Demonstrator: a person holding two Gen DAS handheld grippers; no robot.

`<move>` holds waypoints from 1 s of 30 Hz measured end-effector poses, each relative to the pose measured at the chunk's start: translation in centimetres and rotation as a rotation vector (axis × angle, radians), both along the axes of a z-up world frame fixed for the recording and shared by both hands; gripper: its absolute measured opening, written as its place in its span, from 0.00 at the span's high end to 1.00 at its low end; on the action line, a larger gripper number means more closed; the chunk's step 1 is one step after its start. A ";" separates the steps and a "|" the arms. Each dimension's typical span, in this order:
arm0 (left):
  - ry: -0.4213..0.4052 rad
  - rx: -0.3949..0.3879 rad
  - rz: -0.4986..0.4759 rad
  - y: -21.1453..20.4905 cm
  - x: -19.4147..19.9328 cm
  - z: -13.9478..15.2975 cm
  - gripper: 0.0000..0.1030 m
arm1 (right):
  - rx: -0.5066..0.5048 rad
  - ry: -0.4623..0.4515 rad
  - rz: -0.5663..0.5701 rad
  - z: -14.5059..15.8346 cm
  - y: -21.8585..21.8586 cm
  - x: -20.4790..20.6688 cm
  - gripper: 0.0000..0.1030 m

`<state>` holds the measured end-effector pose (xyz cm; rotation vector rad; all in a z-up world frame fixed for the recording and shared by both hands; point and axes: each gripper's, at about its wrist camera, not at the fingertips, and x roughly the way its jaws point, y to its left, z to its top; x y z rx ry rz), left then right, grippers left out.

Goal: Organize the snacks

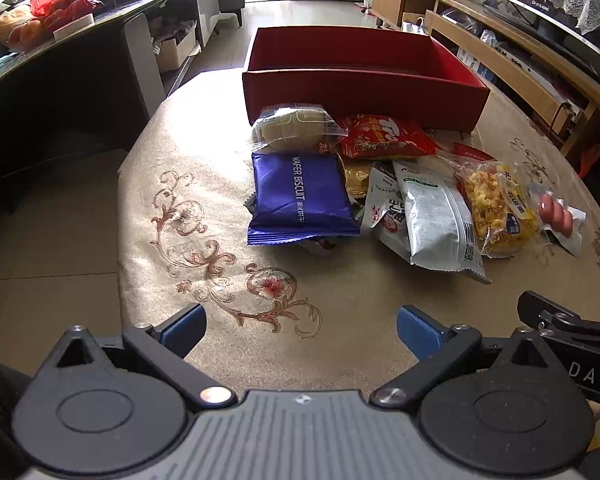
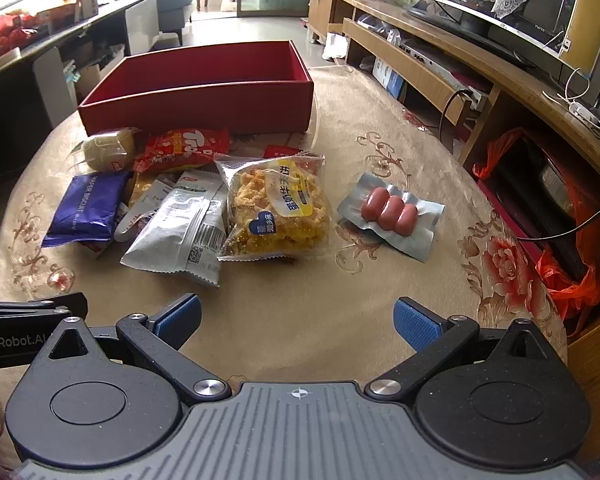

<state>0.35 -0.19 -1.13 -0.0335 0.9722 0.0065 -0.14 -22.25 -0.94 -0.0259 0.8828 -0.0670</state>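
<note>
Left wrist view gives us our left hand-held gripper at lower centre, released and empty above the counter; mid-frame lie the blue wafer packet, red snack bag and white pouch, with the red box behind. Right wrist view shows our right hand-held gripper released too, the sausage pack right of centre.
</note>
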 end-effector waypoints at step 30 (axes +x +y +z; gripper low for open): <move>0.014 0.005 -0.002 -0.4 0.0 -0.3 0.08 | -0.002 0.008 0.003 -0.3 0.0 0.1 0.00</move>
